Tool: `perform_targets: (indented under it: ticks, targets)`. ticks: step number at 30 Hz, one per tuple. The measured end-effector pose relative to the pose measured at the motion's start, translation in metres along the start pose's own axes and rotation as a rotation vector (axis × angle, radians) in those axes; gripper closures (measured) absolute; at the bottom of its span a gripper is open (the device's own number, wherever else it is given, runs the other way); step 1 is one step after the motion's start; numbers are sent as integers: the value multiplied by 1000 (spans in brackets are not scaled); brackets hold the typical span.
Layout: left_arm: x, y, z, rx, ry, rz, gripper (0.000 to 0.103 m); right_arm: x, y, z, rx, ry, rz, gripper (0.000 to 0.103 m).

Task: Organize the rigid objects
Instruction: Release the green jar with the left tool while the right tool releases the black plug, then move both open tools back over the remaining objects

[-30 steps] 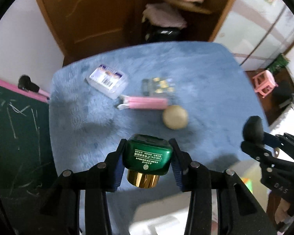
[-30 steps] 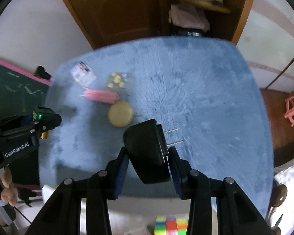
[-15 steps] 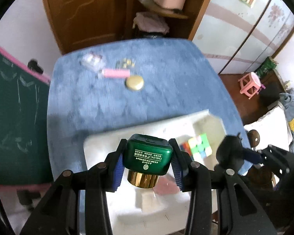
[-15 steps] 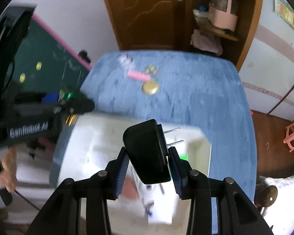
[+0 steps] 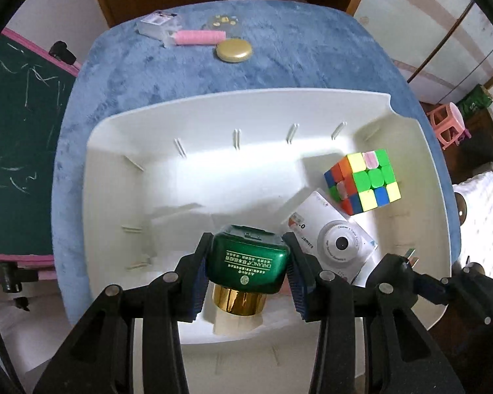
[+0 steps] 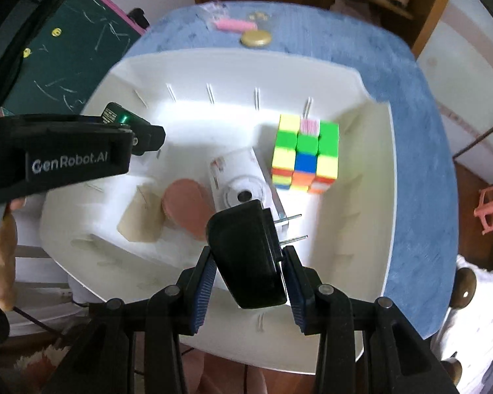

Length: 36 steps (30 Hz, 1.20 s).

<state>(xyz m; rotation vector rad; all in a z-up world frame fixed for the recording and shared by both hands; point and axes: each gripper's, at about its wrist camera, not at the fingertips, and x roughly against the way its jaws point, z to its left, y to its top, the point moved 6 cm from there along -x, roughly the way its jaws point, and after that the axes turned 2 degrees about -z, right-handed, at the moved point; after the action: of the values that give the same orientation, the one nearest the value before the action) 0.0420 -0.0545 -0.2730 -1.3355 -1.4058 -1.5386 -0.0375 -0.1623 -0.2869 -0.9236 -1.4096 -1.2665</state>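
My left gripper (image 5: 245,267) is shut on a green jar with a gold cap (image 5: 246,264) and holds it over the near part of the white bin (image 5: 115,151). My right gripper (image 6: 249,262) is shut on a black plug adapter (image 6: 246,256) with two metal prongs, also above the bin (image 6: 371,229). In the bin lie a colour cube (image 5: 363,180) (image 6: 307,154), a white toy camera box (image 5: 332,243) (image 6: 243,184) and a pink oval object (image 6: 189,208). The left gripper (image 6: 141,136) shows at the left of the right wrist view.
The bin stands on a blue cloth-covered table (image 5: 295,49). At the far end lie a gold lid (image 5: 233,51), a pink tube (image 5: 199,37), a clear plastic box (image 5: 157,26) and a blister pack (image 5: 225,21). A green chalkboard (image 5: 13,131) stands left.
Both grippers have pulled back from over the blue table and now hang over the white bin, each still holding its object. The bin and its contents have come into view.
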Motion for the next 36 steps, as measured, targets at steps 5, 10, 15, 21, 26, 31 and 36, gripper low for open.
perform_targets:
  ticks: [5,10,15,21,26,31,36]
  targets:
    - [-15,-6,0,9,14,17,58,-17,-3,-2,-14,9,51,61]
    - [-24,-13,2,29,12,36,57,-23,-6,-5,-25,15,82,61]
    - [-23,-17,6,55,21,53,47,-14,-9,-6,-19,12,48,42]
    - [4,-13,-1,17,32,5,24,12,-6,-10,-11,2,-14,42]
    - [42,-4,-4,-15,30,-49,19,42,0,-18,-24,10,-97,42]
    - [85,22,1,-23,26,-129,17,70,15,-24,-66,51,-169,42]
    - [119,50,11,-19,27,-180,17,98,39,-29,-100,84,-232,42]
